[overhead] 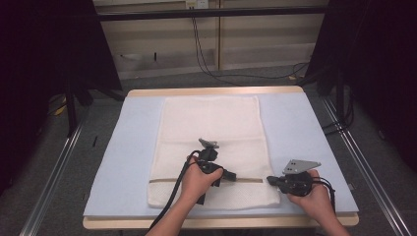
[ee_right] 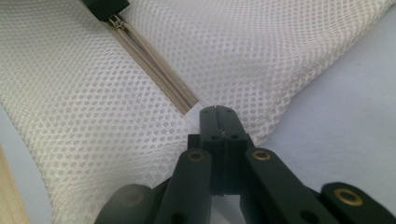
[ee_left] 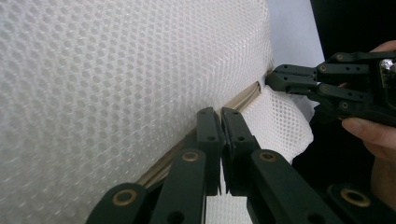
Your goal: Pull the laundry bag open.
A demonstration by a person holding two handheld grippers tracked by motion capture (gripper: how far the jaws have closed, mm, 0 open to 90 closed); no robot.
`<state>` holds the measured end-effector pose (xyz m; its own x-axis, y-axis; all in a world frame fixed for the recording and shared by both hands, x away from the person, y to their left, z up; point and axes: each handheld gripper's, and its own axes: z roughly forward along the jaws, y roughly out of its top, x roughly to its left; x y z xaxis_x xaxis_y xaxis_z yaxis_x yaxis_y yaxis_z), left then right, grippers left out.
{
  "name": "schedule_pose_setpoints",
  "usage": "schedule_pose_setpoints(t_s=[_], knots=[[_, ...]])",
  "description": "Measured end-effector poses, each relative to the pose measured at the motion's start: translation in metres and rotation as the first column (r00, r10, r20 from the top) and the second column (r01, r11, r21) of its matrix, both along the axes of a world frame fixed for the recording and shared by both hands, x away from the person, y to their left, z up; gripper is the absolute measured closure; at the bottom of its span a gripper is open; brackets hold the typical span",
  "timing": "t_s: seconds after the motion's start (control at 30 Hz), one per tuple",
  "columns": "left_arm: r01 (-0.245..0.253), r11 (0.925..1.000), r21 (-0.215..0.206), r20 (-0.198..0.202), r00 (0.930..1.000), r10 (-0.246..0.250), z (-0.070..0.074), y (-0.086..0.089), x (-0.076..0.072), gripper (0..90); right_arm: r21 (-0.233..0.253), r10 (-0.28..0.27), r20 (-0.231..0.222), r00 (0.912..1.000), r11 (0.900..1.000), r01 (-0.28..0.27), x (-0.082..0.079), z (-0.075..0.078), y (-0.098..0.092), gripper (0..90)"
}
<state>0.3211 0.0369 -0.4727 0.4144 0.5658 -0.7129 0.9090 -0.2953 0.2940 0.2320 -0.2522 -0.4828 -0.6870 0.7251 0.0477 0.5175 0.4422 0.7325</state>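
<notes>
A white mesh zip bag (overhead: 211, 128) lies flat on the light blue mat (overhead: 133, 147). Its beige zipper (overhead: 251, 179) runs across near the front edge. My left gripper (overhead: 232, 175) sits on the zipper line, jaws shut on the metal zipper pull (ee_right: 119, 21); its tips (ee_left: 220, 113) press together over the zipper tape (ee_left: 243, 98). My right gripper (overhead: 269, 180) is at the zipper's right end, shut on the bag's mesh edge (ee_right: 243, 116). From the left gripper view, the right gripper (ee_left: 272, 79) pinches that edge. The right gripper's own jaws (ee_right: 217, 109) meet just past the zipper's end (ee_right: 187, 105).
The mat covers a wooden table (overhead: 211, 91) whose front edge lies just below the person's hands. Metal rails (overhead: 59, 162) flank the table on both sides. Black cables (overhead: 206, 64) trail on the floor behind, and dark curtains hang at left and right.
</notes>
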Motion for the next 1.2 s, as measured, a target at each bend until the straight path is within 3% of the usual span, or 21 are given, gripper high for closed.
schedule_pose_setpoints(t_s=[0.27,0.47,0.8,1.2], knots=[[-0.003,1.0000,0.000,0.007,1.0000,0.003,0.000,0.005,0.000,87.3,-0.008,0.004,0.004,1.0000,1.000,-0.004,0.000,0.000,0.001,90.0],[-0.013,0.9999,-0.010,-0.011,0.9999,0.013,0.000,0.013,0.000,87.3,-0.007,0.003,0.006,1.0000,1.000,-0.003,0.000,0.000,0.001,90.0],[-0.018,0.9998,-0.006,0.003,0.9998,0.018,0.000,0.022,0.001,87.3,-0.008,0.000,0.003,1.0000,1.000,0.000,0.000,0.000,0.001,90.0],[-0.041,0.9990,-0.014,0.006,0.9991,0.041,0.001,0.043,0.000,87.3,-0.006,0.001,0.006,1.0000,1.000,-0.001,0.000,0.000,0.001,90.0]])
